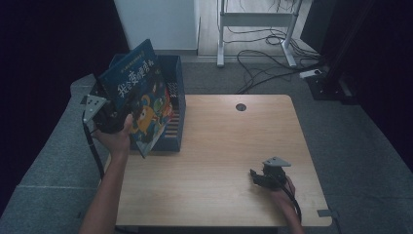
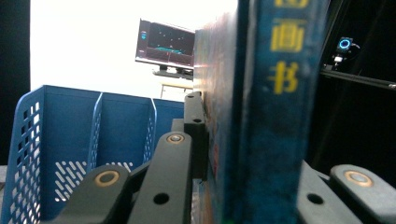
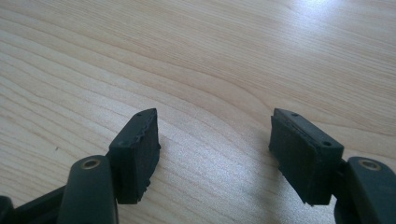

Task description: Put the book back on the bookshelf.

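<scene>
Holding a thin dark-blue picture book with yellow lettering and a cartoon cover (image 1: 139, 100), the left gripper (image 1: 113, 119) is clamped on its lower edge, carrying it tilted in the air over the blue perforated plastic file rack (image 1: 175, 131) at the table's left. Judging by this, the book is lifted but not yet slotted into a compartment. The right gripper (image 1: 257, 176) rests spread and empty on the light wooden table (image 1: 234, 146), well apart.

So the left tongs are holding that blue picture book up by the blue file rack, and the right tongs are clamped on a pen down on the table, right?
Not quite: the right tongs hold nothing. The right gripper view shows their jaws apart over bare table. The left tongs do hold the book by the rack.
</scene>
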The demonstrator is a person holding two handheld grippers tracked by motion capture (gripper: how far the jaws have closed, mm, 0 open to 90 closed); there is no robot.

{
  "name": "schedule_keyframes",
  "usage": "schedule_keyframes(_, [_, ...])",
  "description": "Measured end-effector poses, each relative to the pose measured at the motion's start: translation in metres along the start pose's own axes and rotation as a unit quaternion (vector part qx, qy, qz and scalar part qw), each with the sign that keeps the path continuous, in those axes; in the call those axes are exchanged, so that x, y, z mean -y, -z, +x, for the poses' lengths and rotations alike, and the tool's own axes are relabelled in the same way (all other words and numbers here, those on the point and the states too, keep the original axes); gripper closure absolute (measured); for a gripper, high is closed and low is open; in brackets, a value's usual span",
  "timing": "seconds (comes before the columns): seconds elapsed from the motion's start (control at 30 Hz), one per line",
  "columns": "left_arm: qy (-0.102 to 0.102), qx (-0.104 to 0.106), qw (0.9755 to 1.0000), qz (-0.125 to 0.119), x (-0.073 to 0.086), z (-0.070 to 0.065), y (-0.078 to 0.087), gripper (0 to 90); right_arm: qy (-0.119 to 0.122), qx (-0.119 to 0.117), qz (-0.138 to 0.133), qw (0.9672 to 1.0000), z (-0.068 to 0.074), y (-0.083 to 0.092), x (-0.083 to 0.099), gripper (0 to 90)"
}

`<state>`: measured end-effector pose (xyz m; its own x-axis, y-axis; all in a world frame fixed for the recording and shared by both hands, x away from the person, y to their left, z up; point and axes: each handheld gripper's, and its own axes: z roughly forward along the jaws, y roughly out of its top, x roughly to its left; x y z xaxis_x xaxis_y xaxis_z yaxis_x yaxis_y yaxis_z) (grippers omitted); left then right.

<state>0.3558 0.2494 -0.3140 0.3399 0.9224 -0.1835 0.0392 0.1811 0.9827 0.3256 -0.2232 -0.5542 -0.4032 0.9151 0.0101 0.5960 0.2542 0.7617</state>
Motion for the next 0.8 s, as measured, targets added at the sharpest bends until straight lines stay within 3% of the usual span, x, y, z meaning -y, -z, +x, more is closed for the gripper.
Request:
schedule_keyframes(0.17, [-0.003,-0.005,1.0,0.002,-0.002,-0.001,-0.008,81.8,0.0,0.0,0.0,1.0,0.0,0.0,0.0,32.4])
schedule_keyframes(0.27, [-0.019,-0.01,0.9998,0.003,-0.004,-0.003,-0.012,81.8,0.0,0.0,0.0,1.0,0.0,0.0,0.0,32.4])
schedule_keyframes(0.43, [-0.029,-0.016,0.9994,0.005,-0.004,-0.006,-0.018,81.8,0.0,0.0,0.0,1.0,0.0,0.0,0.0,32.4])
schedule_keyframes(0.8, [-0.023,-0.027,0.9992,0.017,0.001,-0.006,-0.032,81.7,0.0,0.0,0.0,1.0,0.0,0.0,0.0,32.4])
